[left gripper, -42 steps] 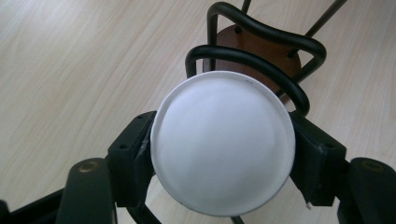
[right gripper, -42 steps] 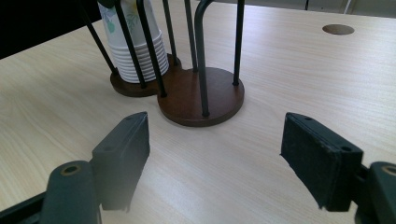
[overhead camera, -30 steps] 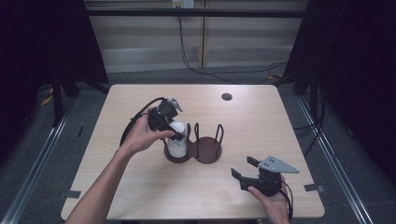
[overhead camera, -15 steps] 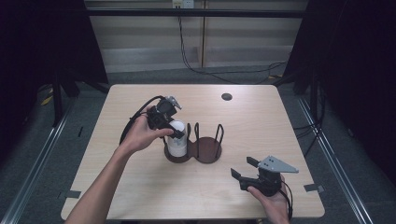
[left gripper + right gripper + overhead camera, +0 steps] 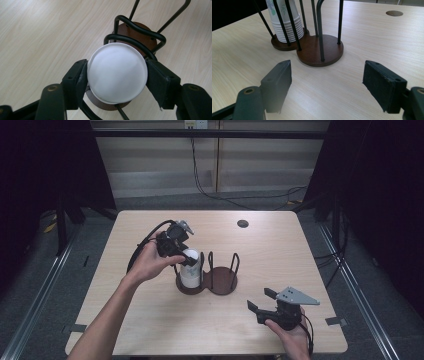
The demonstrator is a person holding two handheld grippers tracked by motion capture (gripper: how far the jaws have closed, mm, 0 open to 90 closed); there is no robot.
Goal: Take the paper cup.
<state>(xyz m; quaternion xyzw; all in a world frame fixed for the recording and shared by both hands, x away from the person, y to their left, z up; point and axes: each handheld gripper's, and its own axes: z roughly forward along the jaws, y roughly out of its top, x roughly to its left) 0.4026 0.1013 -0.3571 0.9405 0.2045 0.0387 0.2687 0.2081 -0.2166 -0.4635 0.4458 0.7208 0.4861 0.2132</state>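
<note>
Two tongs are at work over the pale wooden tabletop (image 5: 150,330). Left of centre in the high view, the left tongs (image 5: 181,254) come down from above onto a stack of white paper cups (image 5: 191,270), and their jaws have just been closing; in the left gripper view the black pads (image 5: 82,75) press on either side of the topmost upturned cup (image 5: 117,72), so they are clamped on it. The stack stands in the left ring of a dark double cup holder (image 5: 220,282) with black wire uprights, near the middle of the tabletop; the ring just beside it, to the right, holds no cups. At the lower right of the frame, the right tongs (image 5: 259,301) sit low by the near edge, jaws apart and gripping nothing, pointing toward the holder's brown bases (image 5: 319,50). A small dark round hole (image 5: 243,223) sits in the tabletop at upper right of centre.
</note>
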